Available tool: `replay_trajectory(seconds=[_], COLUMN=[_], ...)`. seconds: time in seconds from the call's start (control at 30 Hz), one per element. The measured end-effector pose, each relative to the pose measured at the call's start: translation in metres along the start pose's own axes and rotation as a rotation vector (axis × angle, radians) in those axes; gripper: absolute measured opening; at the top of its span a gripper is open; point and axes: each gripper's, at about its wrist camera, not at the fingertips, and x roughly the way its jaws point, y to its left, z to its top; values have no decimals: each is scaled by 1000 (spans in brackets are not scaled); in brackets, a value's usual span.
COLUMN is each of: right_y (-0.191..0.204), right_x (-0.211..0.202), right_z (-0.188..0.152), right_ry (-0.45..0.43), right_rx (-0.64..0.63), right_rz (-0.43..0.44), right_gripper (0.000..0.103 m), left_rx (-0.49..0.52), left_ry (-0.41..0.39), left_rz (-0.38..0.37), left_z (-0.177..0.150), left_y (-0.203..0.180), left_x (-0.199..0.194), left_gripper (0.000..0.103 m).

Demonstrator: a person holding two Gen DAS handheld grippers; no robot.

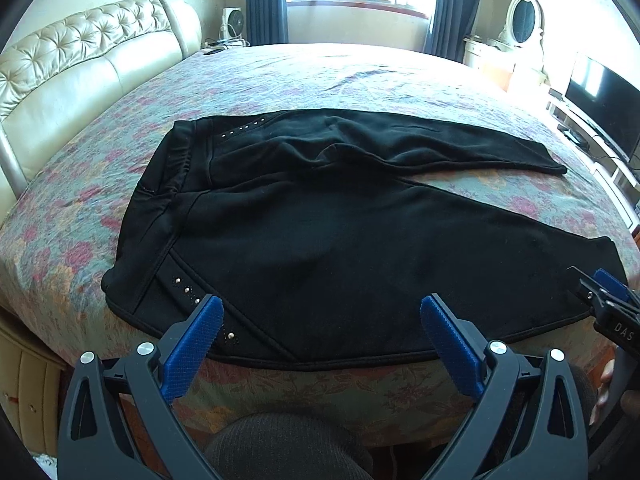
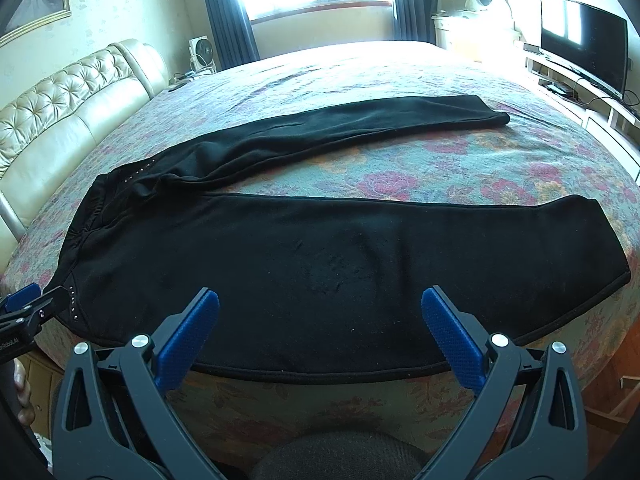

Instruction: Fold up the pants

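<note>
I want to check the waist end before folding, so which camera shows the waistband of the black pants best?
The left wrist view: the waistband sits fairly central there, with its gathers and both stud rows visible. In the right wrist view the waistband is pushed to the left edge, smaller and foreshortened, with little detail to make out.

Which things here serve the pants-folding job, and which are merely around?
Job: black fleece pants, floral bedspread, left gripper, right gripper.
Around: black flat television, small white fan, oval white-framed mirror.
</note>
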Motion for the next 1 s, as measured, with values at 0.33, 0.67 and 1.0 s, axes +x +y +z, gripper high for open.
replay_trajectory(seconds=[0.33, 0.67, 1.0], right_y=[-13, -1, 38], right_x=[-4, 45, 75], right_z=[28, 40, 40], right_ry=[-168, 1, 60], right_rx=[50, 70, -59], right_rz=[70, 120, 140], right_gripper=[101, 101, 101], left_rx=[14, -148, -298], left_ry=[-10, 71, 234], left_rz=[-135, -214, -446], left_z=[79, 165, 198], left_y=[99, 255, 278], left_x=[32, 134, 233], left_gripper=[99, 99, 99])
